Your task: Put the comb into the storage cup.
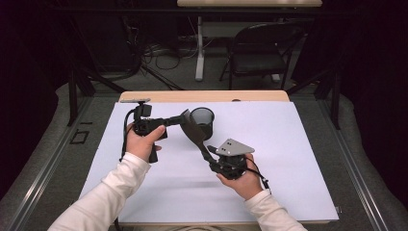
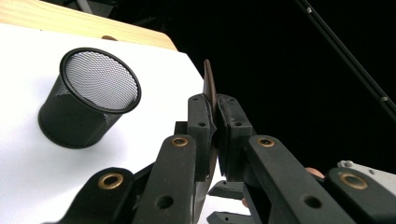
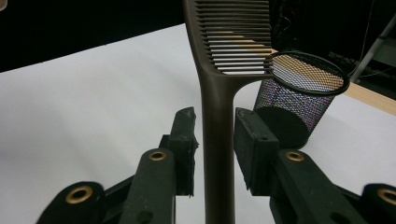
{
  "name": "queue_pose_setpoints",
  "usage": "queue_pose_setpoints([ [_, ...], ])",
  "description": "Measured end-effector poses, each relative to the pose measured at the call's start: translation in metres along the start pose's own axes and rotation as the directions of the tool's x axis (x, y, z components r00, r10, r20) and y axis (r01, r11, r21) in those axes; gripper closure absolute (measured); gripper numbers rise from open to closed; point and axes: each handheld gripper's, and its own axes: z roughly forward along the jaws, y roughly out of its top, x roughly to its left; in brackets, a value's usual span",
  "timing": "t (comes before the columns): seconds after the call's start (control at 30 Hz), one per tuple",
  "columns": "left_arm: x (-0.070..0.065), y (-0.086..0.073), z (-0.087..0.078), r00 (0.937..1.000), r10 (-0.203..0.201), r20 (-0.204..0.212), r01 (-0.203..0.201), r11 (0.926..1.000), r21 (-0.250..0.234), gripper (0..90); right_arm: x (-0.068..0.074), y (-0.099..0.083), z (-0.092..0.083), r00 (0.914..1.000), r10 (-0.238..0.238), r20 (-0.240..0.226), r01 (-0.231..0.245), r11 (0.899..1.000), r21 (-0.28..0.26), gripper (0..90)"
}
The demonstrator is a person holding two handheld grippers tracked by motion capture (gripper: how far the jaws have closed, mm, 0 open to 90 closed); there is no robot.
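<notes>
On the white table sheet the comb hangs above the table, not yet in the mesh cup (empty as far as shows), the left gripper clamped on its toothed end, the right gripper loose about its handle.

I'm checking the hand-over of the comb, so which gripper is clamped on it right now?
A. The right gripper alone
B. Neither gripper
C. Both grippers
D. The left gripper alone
D: the left gripper presses its pads on the comb's toothed end, while the right gripper has a gap showing on each side of the handle that runs between its jaws.
</notes>
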Motion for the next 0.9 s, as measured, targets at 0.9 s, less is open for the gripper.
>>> queue_pose_setpoints([
  [0.9,0.01,0.008,-0.002,0.9989,-0.045,-0.012,0.044,0.9982,-0.04,85.1,-0.011,0.013,-0.001,0.998,0.047,-0.042,-0.047,0.999,-0.01,41.7],
])
